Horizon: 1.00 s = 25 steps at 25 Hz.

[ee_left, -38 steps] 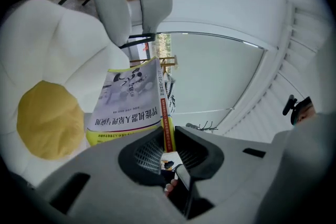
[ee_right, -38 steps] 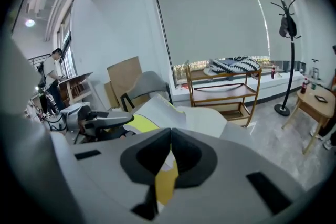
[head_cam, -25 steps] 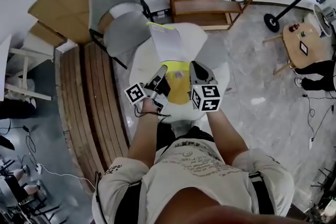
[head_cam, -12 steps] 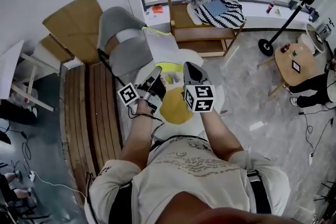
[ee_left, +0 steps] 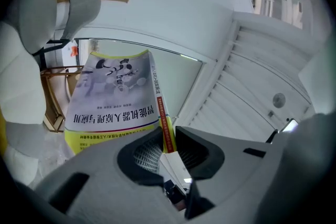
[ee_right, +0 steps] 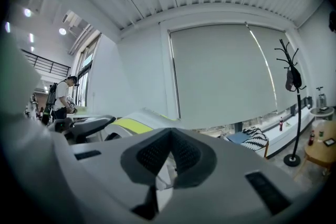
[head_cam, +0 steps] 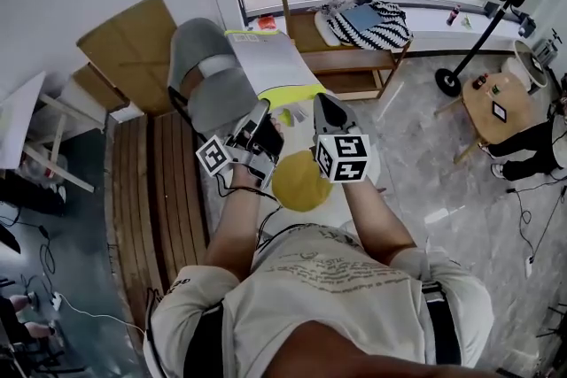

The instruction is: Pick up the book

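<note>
Up off the desk since a second ago: book and both tools are higher, and the book's far end is tipped up more.

Book (head_cam: 270,66) is in the air above the round white desk (head_cam: 326,212), no longer touching it. Grey-white cover with a yellow band at the near end, held slanted.

Left tool (head_cam: 263,112) is clamped on the book. The left gripper view shows its pads pressing either side of the red-striped spine edge at the near end (ee_left: 167,139). Gripping the stiff spine probably keeps the pages from fanning.

Right tool (head_cam: 322,104) sits just beside the book's right edge; contact unclear. Its jaws are together with nothing seen between them (ee_right: 170,136). Likely there as a steadying guard.

Yellow disc (head_cam: 299,181) lies on the desk below. Grey chair (head_cam: 208,71) stands left of the book.

Pick-up looks essentially done. With a one-edge grip, the book could sag or swing.
</note>
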Available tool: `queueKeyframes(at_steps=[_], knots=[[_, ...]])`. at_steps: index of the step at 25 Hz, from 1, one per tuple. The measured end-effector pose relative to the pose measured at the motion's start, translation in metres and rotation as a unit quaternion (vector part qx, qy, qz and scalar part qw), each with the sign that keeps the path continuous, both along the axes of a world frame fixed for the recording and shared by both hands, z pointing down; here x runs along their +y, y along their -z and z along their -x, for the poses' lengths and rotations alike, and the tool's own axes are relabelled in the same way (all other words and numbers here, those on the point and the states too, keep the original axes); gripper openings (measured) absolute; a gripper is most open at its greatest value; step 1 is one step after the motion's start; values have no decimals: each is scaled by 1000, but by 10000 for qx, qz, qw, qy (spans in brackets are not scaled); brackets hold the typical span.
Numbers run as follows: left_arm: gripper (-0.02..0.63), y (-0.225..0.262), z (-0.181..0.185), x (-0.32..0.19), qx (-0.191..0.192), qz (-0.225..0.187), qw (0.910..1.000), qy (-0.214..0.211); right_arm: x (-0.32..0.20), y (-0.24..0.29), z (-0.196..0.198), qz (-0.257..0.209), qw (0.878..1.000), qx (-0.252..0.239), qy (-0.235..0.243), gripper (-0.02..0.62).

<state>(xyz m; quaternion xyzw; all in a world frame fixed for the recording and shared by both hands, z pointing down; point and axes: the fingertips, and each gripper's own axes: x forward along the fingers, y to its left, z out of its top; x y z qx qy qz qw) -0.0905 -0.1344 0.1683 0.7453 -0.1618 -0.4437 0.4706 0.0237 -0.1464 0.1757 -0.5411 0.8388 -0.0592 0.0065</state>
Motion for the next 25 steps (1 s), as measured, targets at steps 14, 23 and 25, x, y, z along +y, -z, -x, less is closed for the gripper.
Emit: queueKeyframes(at_steps=[14, 23, 25], knots=[[87, 3, 3, 7, 89, -60, 9999, -35, 6, 11, -6, -102, 9999, -75, -78, 25], [92, 17, 3, 17, 132, -316, 9993, -129, 12, 14, -6, -217, 9997, 4, -108, 25], [92, 17, 3, 18, 130, -340, 9992, -141, 12, 14, -6, -223, 9997, 4, -121, 25]])
